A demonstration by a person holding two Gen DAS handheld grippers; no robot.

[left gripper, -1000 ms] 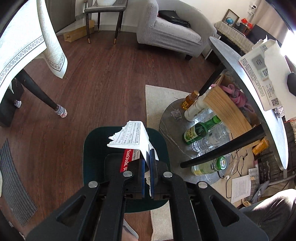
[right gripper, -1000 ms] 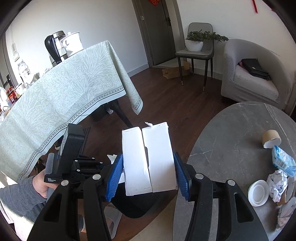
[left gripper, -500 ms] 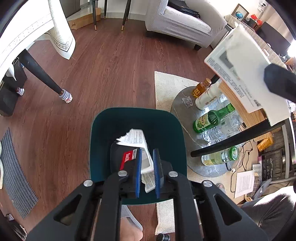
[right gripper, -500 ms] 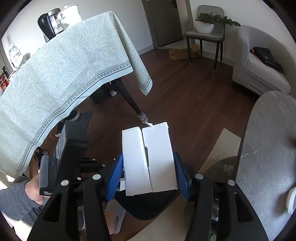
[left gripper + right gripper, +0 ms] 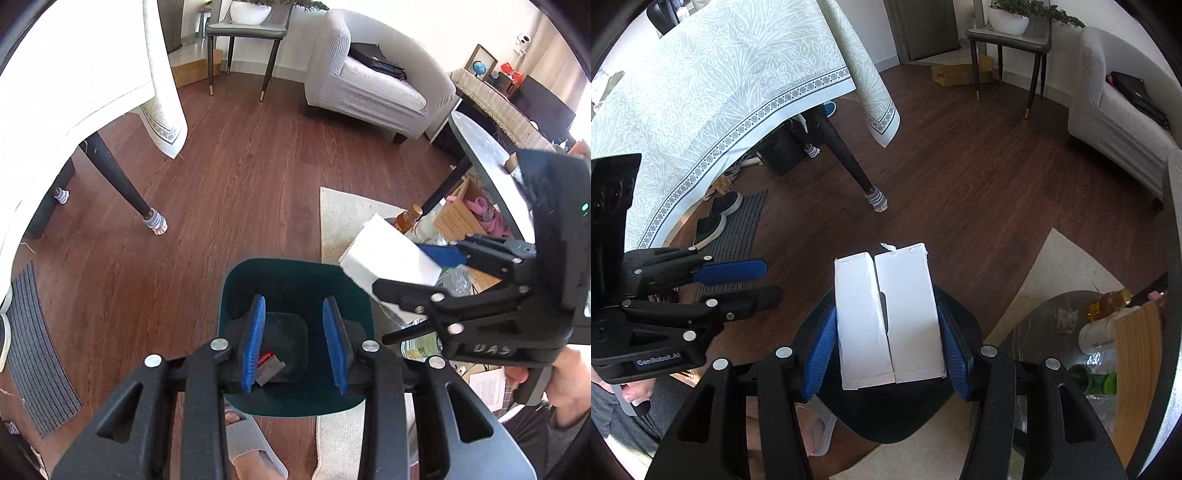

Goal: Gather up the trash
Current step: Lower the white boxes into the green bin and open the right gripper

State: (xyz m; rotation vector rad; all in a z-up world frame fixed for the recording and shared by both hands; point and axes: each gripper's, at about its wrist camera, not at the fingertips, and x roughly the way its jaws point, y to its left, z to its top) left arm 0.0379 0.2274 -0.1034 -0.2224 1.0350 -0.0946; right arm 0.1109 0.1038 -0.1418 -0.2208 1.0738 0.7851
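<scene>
The left hand-held gripper (image 5: 295,343) is hovering over the dark green bin (image 5: 236,280) on the floor, its blue pads (image 5: 255,343) spread wide with nothing between them. Down inside the bin, a red-and-grey card package (image 5: 269,363) is lying on the dark bottom, just beside the left pad as the left wrist camera sees it.

The right hand-held gripper (image 5: 888,354) is pinching a white cardboard box (image 5: 888,317) by its two long sides, the blue pads pressing flat against them. The box is showing a seam down its middle and a torn top edge, and it is hanging directly above the bin's opening (image 5: 955,306). From the left wrist view the same box (image 5: 388,254) is sitting at the bin's right rim, tilted, held out by the right hand-held gripper (image 5: 413,269).

Just beyond the bin, to the right, a low round tray (image 5: 1045,314) is carrying several bottles: an amber one (image 5: 1108,301), a white one (image 5: 1099,336) and a green one (image 5: 1093,382), standing or lying close together. A pale rug (image 5: 343,214) is lying under bin and tray. Farther off, a grey armchair (image 5: 373,81) is holding a black bag (image 5: 376,66) on its seat.
</scene>
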